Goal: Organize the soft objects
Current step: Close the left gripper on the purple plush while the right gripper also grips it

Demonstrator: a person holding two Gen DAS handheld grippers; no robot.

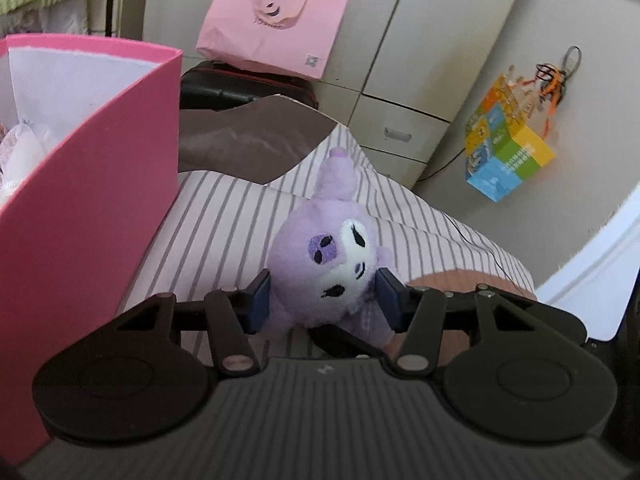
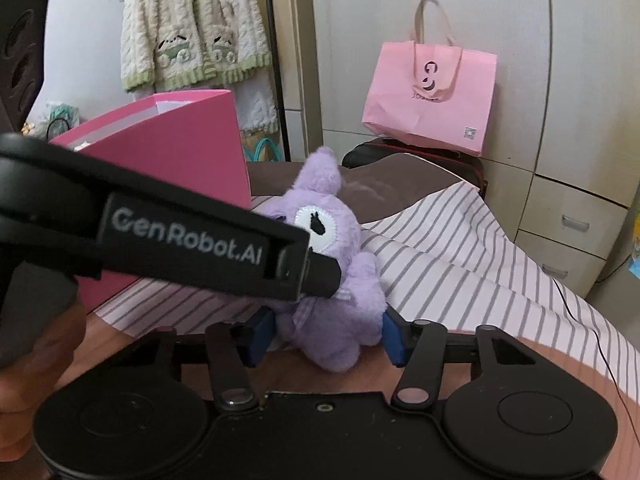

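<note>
Left tool (image 1: pixel 322 300) — black two-finger unit with blue pads, closed on the head of a small purple plush toy (image 1: pixel 324 256) with a white face patch and embroidered dark eyes; both pads press into the fur at either side of the head. Right tool (image 2: pixel 326 334) — same make, blue pads set against the lower body of the same purple plush toy (image 2: pixel 332 280), gripping it from below; in the right wrist view the left tool's black finger, lettered in white, crosses in front of the toy's face. Toy held just above a bed with a pink-and-grey striped sheet (image 1: pixel 224 216), one pointed ear aimed away from the cameras. Just beside it on the left, a tall bright pink cardboard box (image 1: pixel 100 184), open-topped, white inside, with pale soft items partly visible within. Beyond the striped sheet, a brown cover (image 1: pixel 248 136). Farther back, a pale pink paper shopping bag (image 1: pixel 272 20) with handles, standing against beige cupboard doors (image 2: pixel 520 60). On the wall at right, a multicoloured carton (image 1: pixel 508 152) hanging; at left, a cream knitted cardigan (image 2: pixel 188 28) with green trim.
</note>
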